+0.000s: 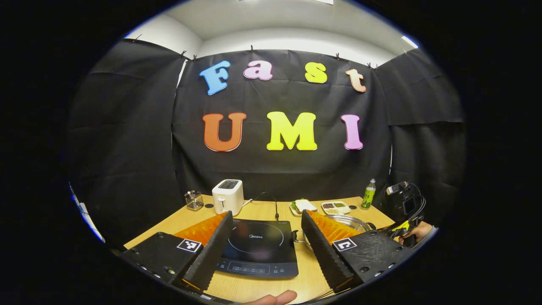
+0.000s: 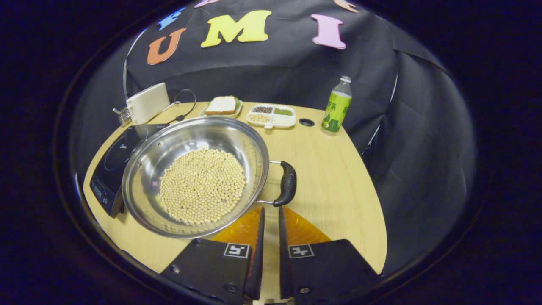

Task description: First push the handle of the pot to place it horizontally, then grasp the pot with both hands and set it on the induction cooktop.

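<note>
Pot (image 2: 199, 178): a steel pot is set on the tabletop (image 2: 334, 178) just beside the induction cooktop (image 2: 112, 169), its rim overlapping the cooktop's near edge in the right gripper view; it has not yet been carried onto the glass.
Contents: a flat layer of pale beans (image 2: 203, 186) is held in the pot, so a level, two-sided lift is judged to be called for.
Pot handle (image 2: 288, 183): a looped handle projects from the side of the pot away from the cooktop, just ahead of the right fingertips; it appears slanted rather than square, so the pushing step is judged to be in hand.
Right hand-held gripper (image 2: 268, 208): the fingers are drawn almost together with only a slit between them and nothing clamped, a narrow tip that is judged suited to nudging the handle.
Left hand-held gripper (image 1: 266, 218): the fingers are spread wide and nothing is held; it is kept above the cooktop's near side, likely in readiness for the later grasp.
Opposite handle (image 1: 297, 235): a second loop is seen on the pot's cooktop side.
Cooktop surface: it is left bare, so a landing place is available.
Behind the cooktop: a toaster (image 1: 228, 196) stands well apart from the pot's path.
</note>
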Demonstrator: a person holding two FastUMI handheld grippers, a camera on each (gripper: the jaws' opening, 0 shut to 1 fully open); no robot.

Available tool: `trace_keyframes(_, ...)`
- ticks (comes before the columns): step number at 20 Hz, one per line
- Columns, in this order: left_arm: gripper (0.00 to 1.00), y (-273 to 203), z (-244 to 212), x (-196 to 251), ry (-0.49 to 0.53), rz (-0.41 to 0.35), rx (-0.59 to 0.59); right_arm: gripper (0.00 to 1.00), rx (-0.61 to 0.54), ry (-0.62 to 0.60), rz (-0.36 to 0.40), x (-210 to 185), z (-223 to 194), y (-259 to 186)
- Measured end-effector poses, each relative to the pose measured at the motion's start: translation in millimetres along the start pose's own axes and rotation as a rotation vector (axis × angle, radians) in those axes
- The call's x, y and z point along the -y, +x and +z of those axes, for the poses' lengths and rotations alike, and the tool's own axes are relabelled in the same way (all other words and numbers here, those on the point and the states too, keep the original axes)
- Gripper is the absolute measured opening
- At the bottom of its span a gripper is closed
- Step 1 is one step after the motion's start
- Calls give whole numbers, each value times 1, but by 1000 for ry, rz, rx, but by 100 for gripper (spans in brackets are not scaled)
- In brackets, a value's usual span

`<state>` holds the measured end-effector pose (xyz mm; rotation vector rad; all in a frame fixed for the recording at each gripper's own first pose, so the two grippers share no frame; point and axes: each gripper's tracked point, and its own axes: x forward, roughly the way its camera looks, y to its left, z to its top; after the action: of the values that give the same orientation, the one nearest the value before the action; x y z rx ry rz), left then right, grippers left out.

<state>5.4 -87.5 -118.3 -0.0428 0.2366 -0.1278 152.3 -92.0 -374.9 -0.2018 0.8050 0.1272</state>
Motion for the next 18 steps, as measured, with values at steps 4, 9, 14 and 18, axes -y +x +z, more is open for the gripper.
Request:
trace_keyframes(4,96,8,-15,18,-2,-35,-39,71,68,38,-22,5,4,-29)
trace_keyframes(9,96,17,-29,51,-60,-136,-84,78,131,102,-4,1,13,-67)
trace_keyframes(14,96,44,-48,60,-49,-134,-128,80,212,114,0,1,27,-99)
trace_keyframes(18,96,74,-71,71,-41,-138,-190,100,234,117,-7,1,32,-105)
